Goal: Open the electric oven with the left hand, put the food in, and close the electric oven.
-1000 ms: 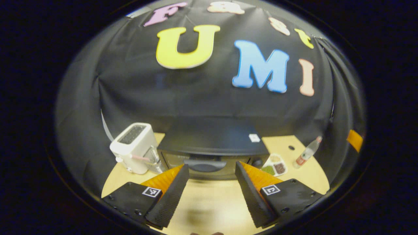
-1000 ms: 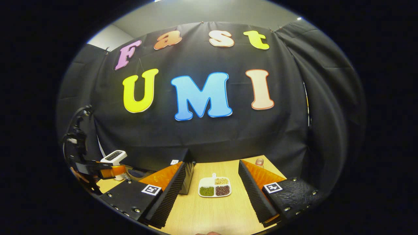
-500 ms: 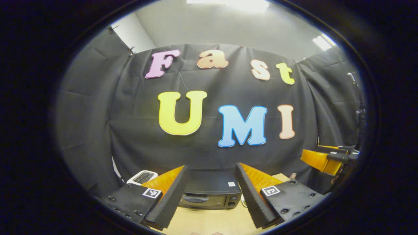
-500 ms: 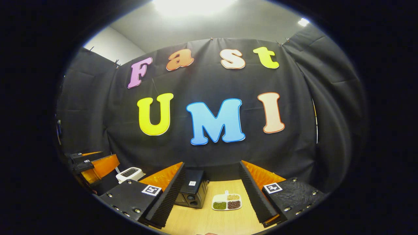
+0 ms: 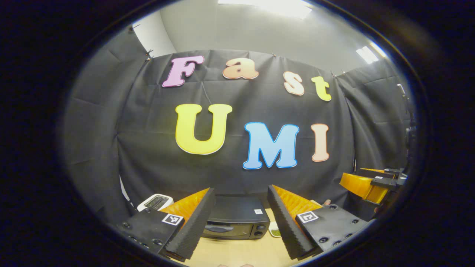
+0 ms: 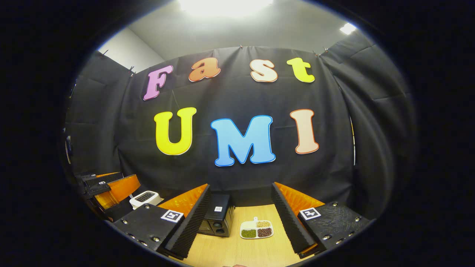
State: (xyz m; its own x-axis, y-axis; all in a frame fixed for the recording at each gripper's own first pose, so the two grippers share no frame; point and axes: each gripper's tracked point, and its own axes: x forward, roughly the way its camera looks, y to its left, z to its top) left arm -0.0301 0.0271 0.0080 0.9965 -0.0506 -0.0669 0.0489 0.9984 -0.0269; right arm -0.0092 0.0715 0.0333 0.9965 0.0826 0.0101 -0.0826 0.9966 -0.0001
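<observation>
- Two grippers are hanging above a light wooden table point(image 6: 256, 247), both with fingers spread wide and nothing sitting between them.
- Left gripper point(image 5: 240, 222) is pointing at the black electric oven point(image 5: 237, 219), which is sitting closed at the far edge of the table, against the cloth wall; handle and two knobs are showing on its front.
- Right gripper point(image 6: 241, 222) is pointing at the food tray point(image 6: 256, 230), a white divided dish holding green, dark red and tan portions, lying flat on the table just right of the oven.
- In the right gripper view the oven is showing at the left between the fingers, side and front corner facing the camera.
- In the left gripper view a sliver of the tray is peeking out right of the oven, partly hidden behind the right finger.
- White toaster point(image 6: 144, 199) is standing left of the oven, near the wall; it is also appearing at the lower left in the left gripper view.
- A small bottle cap point(image 5: 327, 202) is poking up at the far right of the table; the rest is hidden.
- Black cloth point(image 6: 237, 174) is hanging as the back and side walls of the booth, clipped along its top edge.
- Above the cloth a plain pale wall and ceiling point(image 5: 259, 33) are showing, with bright ceiling lights point(image 6: 222, 5) glaring.
- Each gripper is also showing at the edge of the other's view, well apart from the table items.
</observation>
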